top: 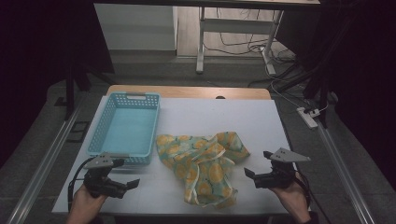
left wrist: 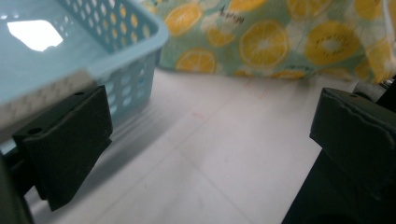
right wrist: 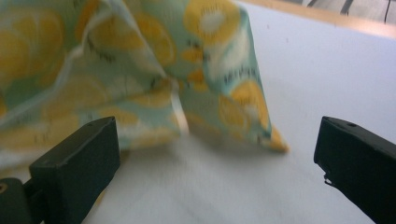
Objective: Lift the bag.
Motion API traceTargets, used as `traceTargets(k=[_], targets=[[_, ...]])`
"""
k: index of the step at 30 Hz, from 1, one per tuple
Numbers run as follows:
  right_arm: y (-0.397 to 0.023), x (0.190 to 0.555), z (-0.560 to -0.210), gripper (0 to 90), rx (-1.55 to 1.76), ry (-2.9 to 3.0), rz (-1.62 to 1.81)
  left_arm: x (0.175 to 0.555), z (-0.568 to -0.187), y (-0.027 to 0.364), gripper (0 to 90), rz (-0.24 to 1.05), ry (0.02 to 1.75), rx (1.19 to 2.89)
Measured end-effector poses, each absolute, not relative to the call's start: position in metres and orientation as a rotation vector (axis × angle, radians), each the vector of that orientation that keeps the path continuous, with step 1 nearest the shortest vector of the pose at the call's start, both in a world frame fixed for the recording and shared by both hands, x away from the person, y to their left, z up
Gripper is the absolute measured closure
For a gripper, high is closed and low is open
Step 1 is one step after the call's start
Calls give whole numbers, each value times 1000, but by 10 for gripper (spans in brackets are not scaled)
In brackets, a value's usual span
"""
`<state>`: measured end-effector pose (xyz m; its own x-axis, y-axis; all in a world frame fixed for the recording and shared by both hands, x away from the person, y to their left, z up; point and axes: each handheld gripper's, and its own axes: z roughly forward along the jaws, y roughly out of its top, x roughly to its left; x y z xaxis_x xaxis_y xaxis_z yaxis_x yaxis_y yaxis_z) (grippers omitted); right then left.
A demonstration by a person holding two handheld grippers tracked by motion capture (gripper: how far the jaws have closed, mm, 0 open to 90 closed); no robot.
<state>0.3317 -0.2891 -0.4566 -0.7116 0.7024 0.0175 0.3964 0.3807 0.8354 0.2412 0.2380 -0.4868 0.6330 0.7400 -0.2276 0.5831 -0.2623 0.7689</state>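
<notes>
Crumpled lemon-print cloth at table centre, untouched; empty blue basket at 10 o'clock; left gripper at 8 o'clock and right gripper at 4 o'clock, both wide apart, holding nothing; apparently nothing yet begun

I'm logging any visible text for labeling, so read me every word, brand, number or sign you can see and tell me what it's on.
No text can be read for certain.
Fruit-print cloth: small dark lettering printed beside the lemon slices, seen in the left gripper view, too small and blurred to read.
Blue basket: no label visible.
Left gripper and right gripper: no markings visible.
</notes>
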Motion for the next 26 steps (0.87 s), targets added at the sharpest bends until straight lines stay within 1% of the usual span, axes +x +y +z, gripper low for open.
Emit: traceTargets(k=[15,20,26], targets=[[-307,300,-495,0,1038,2381,1066,210,-519,265,0,260,1196,1980],[-311,296,-500,0,1079,2393,1029,204,-522,269,0,274,1239,1984],[-317,297,-500,0,1134,2377,1060,207,-523,267,0,268,1280,2004]])
